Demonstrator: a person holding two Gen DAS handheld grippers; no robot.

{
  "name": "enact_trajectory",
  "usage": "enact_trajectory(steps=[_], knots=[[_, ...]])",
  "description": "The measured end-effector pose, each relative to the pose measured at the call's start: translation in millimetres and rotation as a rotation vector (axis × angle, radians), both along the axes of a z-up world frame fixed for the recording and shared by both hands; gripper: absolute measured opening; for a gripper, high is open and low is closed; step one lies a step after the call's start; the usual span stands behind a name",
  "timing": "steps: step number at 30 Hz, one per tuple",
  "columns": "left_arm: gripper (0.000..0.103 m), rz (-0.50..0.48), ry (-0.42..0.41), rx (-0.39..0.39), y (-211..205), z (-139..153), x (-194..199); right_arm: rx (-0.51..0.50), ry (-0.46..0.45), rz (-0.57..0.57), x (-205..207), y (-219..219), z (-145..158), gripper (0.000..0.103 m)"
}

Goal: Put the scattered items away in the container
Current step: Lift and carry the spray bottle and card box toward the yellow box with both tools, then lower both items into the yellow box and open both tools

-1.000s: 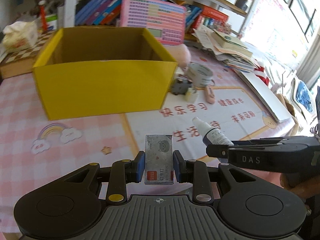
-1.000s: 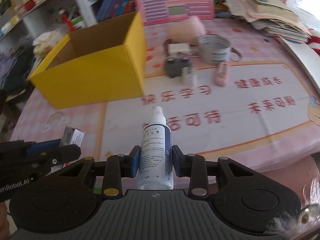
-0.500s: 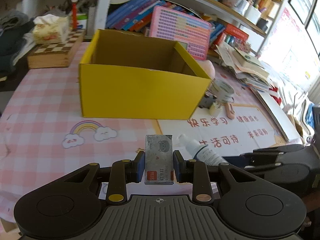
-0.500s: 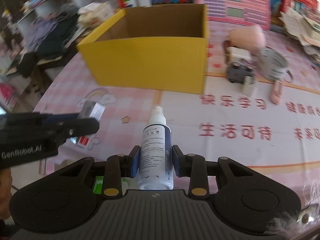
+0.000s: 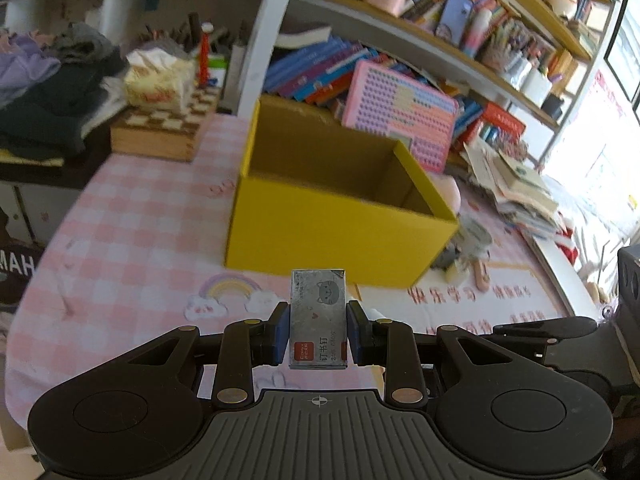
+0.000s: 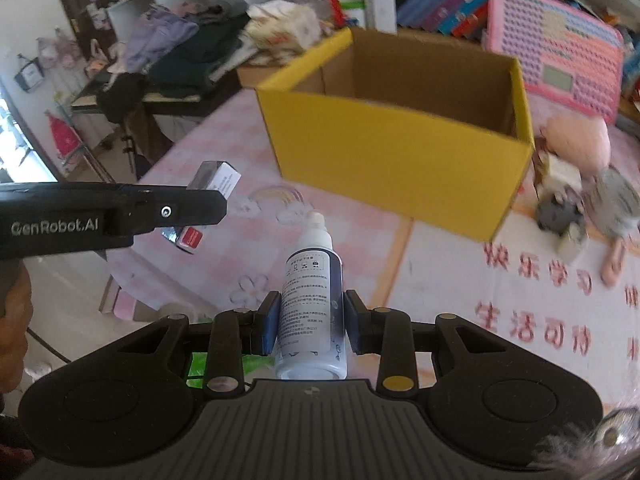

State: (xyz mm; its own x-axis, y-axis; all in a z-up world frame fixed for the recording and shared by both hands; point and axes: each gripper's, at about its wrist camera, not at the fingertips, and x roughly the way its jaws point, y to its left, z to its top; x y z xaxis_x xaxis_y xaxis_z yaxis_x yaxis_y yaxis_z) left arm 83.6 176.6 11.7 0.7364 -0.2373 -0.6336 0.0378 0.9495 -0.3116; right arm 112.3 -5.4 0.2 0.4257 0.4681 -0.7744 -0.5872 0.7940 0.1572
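Item: left gripper (image 5: 319, 334), pads clamped on the two long sides of a small grey staple box (image 5: 319, 318), the box's long axis running straight ahead along the gripper's fingers. Item: right gripper (image 6: 311, 324), clamped on the body of a white spray bottle (image 6: 311, 300), nozzle forward, long axis likewise in line with the fingers. Both loads are carried in the air above the pink checked counter (image 5: 132, 248), neither touching it. Item: yellow cardboard box (image 5: 340, 232), the container, top open, interior brown, floor not visible from either view. Bearing from the left gripper: box at 12 o'clock, its near wall just beyond the staple box's front edge in the left wrist view. Bearing from the right gripper: box between 12 and 1 o'clock, near corner well ahead of the nozzle. In the right wrist view the left gripper sits at 9 o'clock, level with the bottle tip; judged from this, the left hand is about as near the box as the right, perhaps slightly nearer. Items outstanding on the counter, at 3 o'clock of the box: roll of tape (image 6: 618, 204), small dark block toy (image 6: 558, 212), pink pen-like piece (image 6: 614, 260), pink plush (image 6: 580, 144). Assessment: both loads must clear the near wall's rim before release; the opening lies ahead and above the present line of the fingers.
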Motion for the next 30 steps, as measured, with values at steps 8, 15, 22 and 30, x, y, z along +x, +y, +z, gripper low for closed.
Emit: enact_trajectory(steps=[8, 15, 22, 30], knots=[[0.028, 0.008, -0.101, 0.005, 5.3, 33.5, 18.5, 0.092, -0.103, 0.031, 25.7, -3.8, 41.2, 0.031], [0.028, -0.008, -0.188, 0.056, 1.7, 59.3, 64.1, 0.107, -0.205, 0.031, 74.1, -7.1, 79.6, 0.031], [0.028, -0.065, -0.148, 0.143, -7.6, 50.2, 132.3, -0.016, -0.233, 0.052, 146.0, 0.0, 74.6, 0.031], [0.028, -0.149, 0.008, 0.28, -37.0, 9.9, 222.8, -0.227, -0.16, 0.1, 233.1, 11.4, 22.6, 0.031]])
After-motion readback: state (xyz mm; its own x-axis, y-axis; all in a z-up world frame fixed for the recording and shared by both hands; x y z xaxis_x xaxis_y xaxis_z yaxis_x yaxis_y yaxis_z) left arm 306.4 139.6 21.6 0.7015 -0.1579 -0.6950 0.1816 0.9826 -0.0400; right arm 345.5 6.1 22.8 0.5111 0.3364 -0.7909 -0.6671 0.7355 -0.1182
